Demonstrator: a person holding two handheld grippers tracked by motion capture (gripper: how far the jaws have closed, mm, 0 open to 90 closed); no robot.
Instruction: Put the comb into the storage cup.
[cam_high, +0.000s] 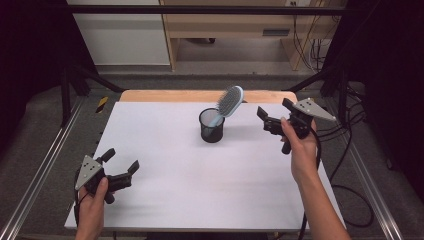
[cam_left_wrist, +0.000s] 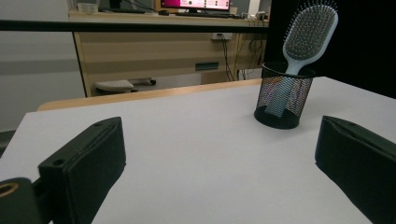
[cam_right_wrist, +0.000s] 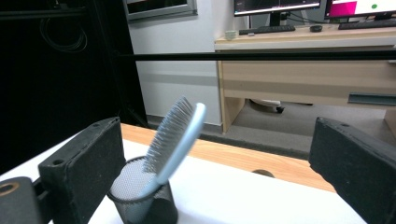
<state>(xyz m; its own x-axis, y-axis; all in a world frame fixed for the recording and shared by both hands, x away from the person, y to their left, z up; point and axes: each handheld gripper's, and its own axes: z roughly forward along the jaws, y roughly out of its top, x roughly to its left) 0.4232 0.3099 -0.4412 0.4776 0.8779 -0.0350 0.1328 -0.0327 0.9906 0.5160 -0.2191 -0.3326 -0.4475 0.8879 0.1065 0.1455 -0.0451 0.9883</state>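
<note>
At upper centre of the high view, a pale-blue bristled hairbrush (cam_high: 229, 103) leans handle-down in a black mesh cup (cam_high: 211, 125), just left of the gaping empty right gripper (cam_high: 272, 112), well apart from the equally wide-open left gripper (cam_high: 121, 160).

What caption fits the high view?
Brush leaning in mesh cup; both tools open, apart from it.

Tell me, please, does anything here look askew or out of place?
Only slightly: the hairbrush stands handle-down in the mesh cup and leans to one side, its head far past the rim. Nothing is spilled or broken.
</note>
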